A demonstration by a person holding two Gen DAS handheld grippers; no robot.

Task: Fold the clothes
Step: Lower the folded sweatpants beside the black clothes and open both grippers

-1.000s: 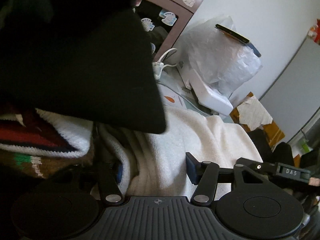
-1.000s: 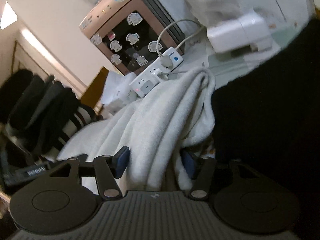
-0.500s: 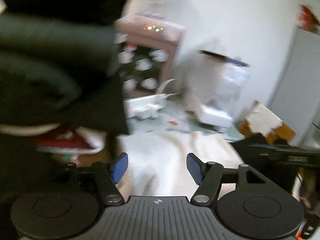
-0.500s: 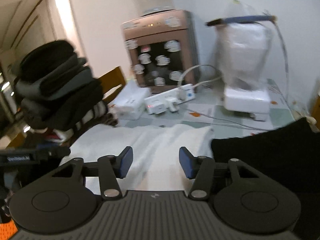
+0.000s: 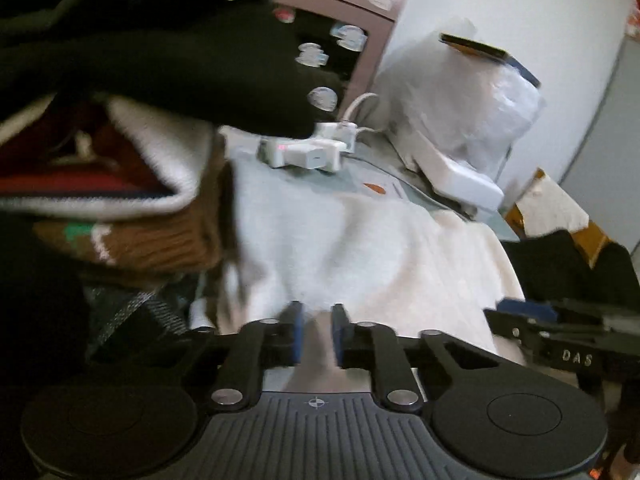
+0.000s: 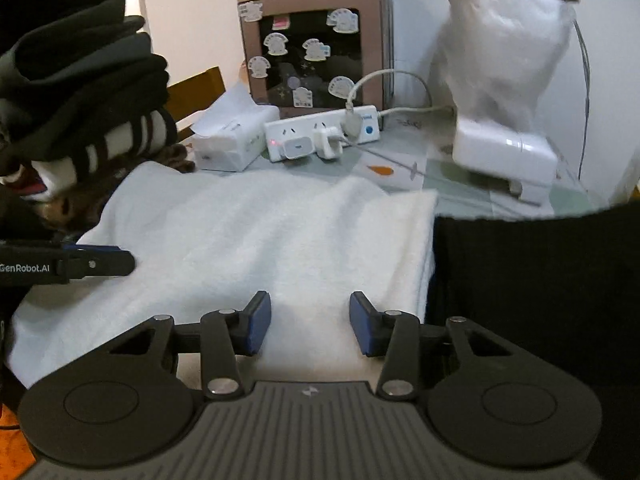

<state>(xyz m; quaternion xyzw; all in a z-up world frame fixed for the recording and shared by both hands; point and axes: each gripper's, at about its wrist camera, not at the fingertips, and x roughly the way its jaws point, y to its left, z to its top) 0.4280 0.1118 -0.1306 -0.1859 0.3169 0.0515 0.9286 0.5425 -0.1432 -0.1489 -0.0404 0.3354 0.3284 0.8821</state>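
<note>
A white fleecy garment [image 6: 260, 232] lies spread on the table, and in the left wrist view it [image 5: 380, 248] fills the middle. My left gripper [image 5: 318, 332] is at its near left edge, jaws closing to a narrow gap with a fold of the white cloth pinched between the pads. From the right wrist view one of its fingers [image 6: 96, 260] shows on the cloth's left edge. My right gripper [image 6: 306, 324] hovers over the near right part of the garment, jaws closing but still apart, cloth below them and nothing gripped.
A tall stack of folded dark and knitted clothes [image 6: 80, 80] stands left of the garment. A black garment [image 6: 540, 300] lies to its right. Behind are a tissue pack [image 6: 232, 140], a power strip [image 6: 320, 136], a pink dispenser [image 6: 312, 40] and a bagged white appliance [image 6: 504, 80].
The left jaws went from wide apart to a narrow pinch on the white cloth. The right view rolled level, its jaws narrowed slightly, and the bunched garment now lies flatter.
</note>
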